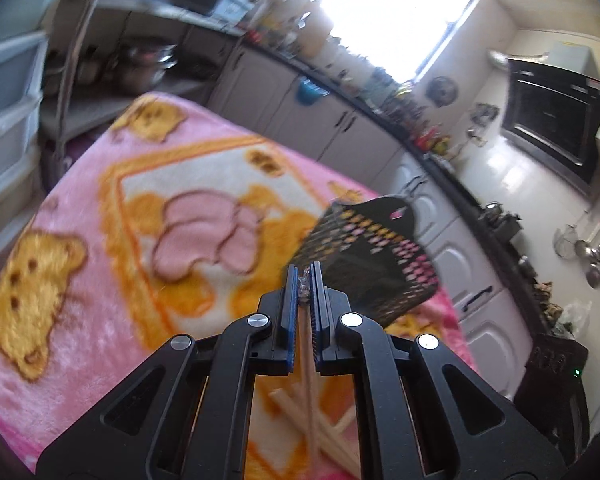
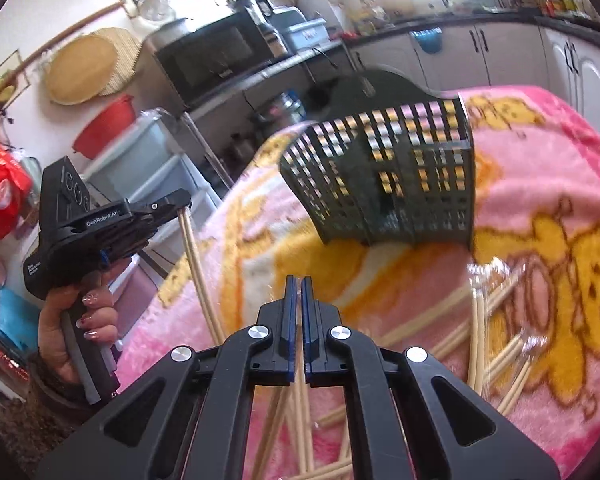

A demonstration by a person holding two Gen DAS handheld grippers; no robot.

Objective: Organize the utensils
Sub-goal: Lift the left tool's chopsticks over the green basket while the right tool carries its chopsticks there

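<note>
Left wrist view shows the left gripper (image 1: 304, 276) clamped narrow on a chopstick pair (image 1: 310, 360) in clear wrap, gripped near the top end so the sticks hang below, free for lowering into the black mesh holder (image 1: 374, 252) just beyond. Right wrist view shows the right gripper (image 2: 299, 284) pressed together with nothing visible between its pads, poised over loose chopsticks (image 2: 496, 344) scattered on the pink blanket (image 2: 540, 152), near the holder (image 2: 384, 176), probably ready for the following pick.

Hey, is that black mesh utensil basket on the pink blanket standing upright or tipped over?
Upright. The black mesh basket stands on its base on the pink blanket, open rim up.
</note>
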